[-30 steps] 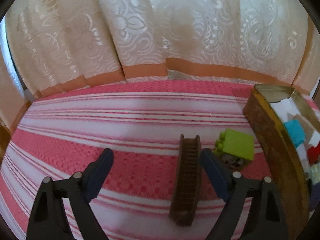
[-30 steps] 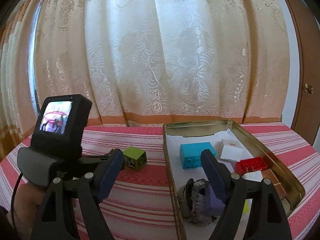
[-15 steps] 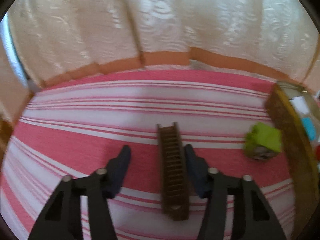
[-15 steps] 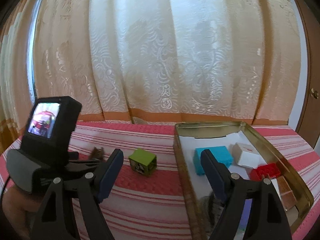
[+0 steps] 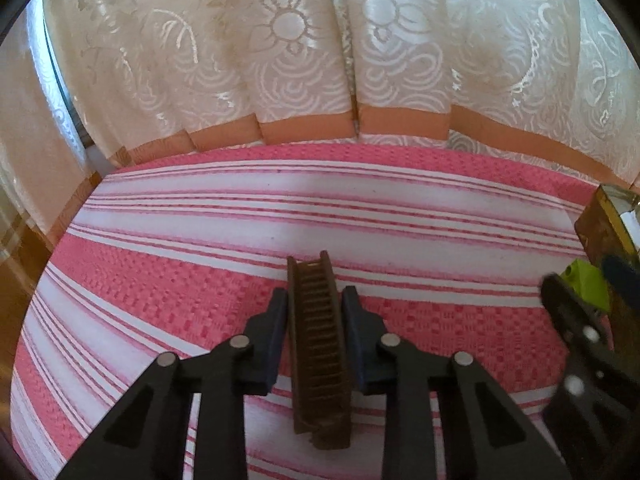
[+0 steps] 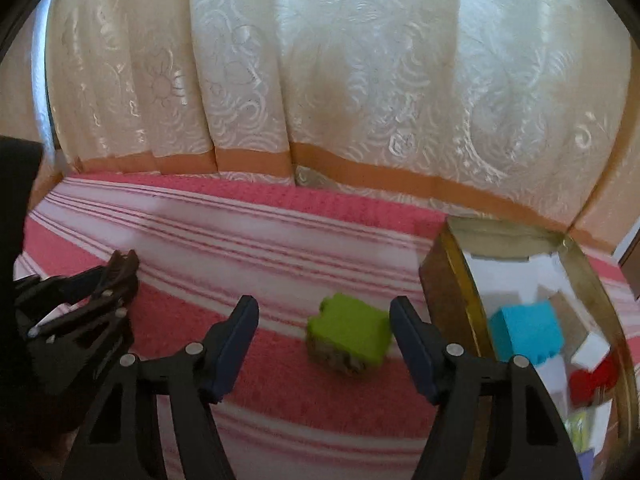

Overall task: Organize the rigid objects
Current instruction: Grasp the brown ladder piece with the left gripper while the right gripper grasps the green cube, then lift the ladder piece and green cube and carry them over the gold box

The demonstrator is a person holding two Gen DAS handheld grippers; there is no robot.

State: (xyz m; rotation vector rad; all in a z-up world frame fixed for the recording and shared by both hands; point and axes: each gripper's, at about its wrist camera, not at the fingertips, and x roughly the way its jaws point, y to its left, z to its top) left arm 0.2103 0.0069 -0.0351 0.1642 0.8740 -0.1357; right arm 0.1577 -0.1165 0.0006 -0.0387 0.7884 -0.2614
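Observation:
A brown ladder-shaped piece (image 5: 318, 344) lies on the pink-and-white striped cloth (image 5: 320, 208), pointing away from me. My left gripper (image 5: 315, 296) is shut on it, one blue pad pressing on each side rail. In the right wrist view the same gripper (image 6: 120, 268) shows at the far left with the ladder's tip in it. A lime-green block (image 6: 348, 336) sits on the cloth between the fingers of my right gripper (image 6: 324, 308), closer to the right finger. Those jaws are closing, and the pads stand clear of the block.
An open gold-rimmed tin (image 6: 452, 276) stands right of the green block and holds a blue block (image 6: 528, 336), a red block (image 6: 592, 380) and white pieces (image 6: 590, 350). A cream lace curtain (image 5: 320, 60) hangs along the far edge of the cloth.
The left jaws have come together on the brown ladder piece. The right gripper has swung left and down from over the tin to straddle the green block, its jaws a little narrower.

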